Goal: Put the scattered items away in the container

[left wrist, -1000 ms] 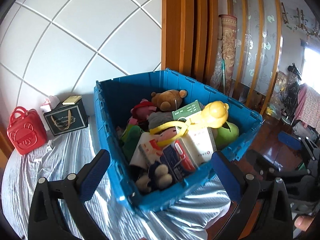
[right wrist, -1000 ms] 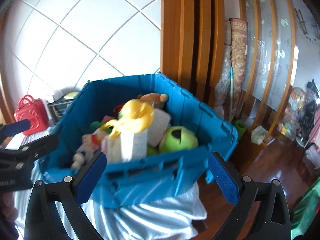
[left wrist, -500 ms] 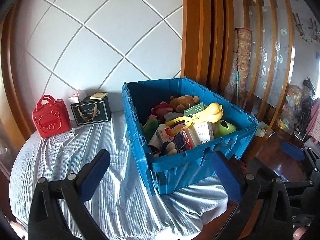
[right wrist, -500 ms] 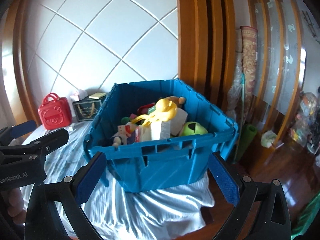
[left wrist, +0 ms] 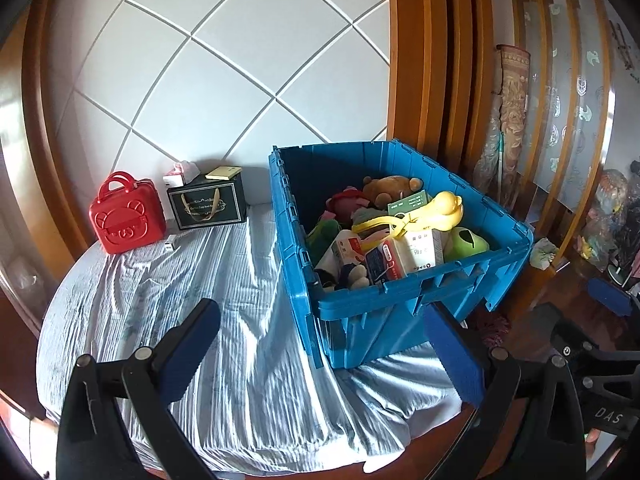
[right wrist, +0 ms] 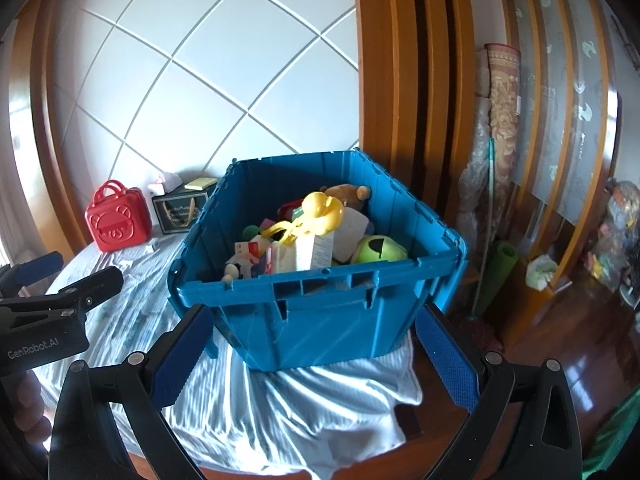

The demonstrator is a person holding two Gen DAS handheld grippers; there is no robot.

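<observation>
A blue plastic crate [left wrist: 400, 308] [right wrist: 320, 320] stands on the bed's right end, filled with toys and boxes: a brown teddy [left wrist: 390, 186], a yellow duck toy [left wrist: 440, 210] [right wrist: 320, 212], a green plush [left wrist: 466, 242] [right wrist: 380, 250], white cartons [left wrist: 416, 252]. My left gripper [left wrist: 320, 348] is open and empty, held back from the crate's near left corner. My right gripper [right wrist: 316, 344] is open and empty too, in front of the crate's near wall. The left gripper [right wrist: 60, 292] shows at the left edge of the right wrist view.
A red bear-face case [left wrist: 126, 214] [right wrist: 116, 218], a black gift box [left wrist: 208, 204] with a yellow pad on it and a tissue pack stand by the headboard. The striped sheet [left wrist: 200, 300] lies wrinkled. Wooden frame, rolled mats [right wrist: 496, 140] and floor clutter lie right.
Both grippers have pulled back from the crate, which now looks smaller and farther. More of the bed and the red case have come into view. Both jaws stayed open.
</observation>
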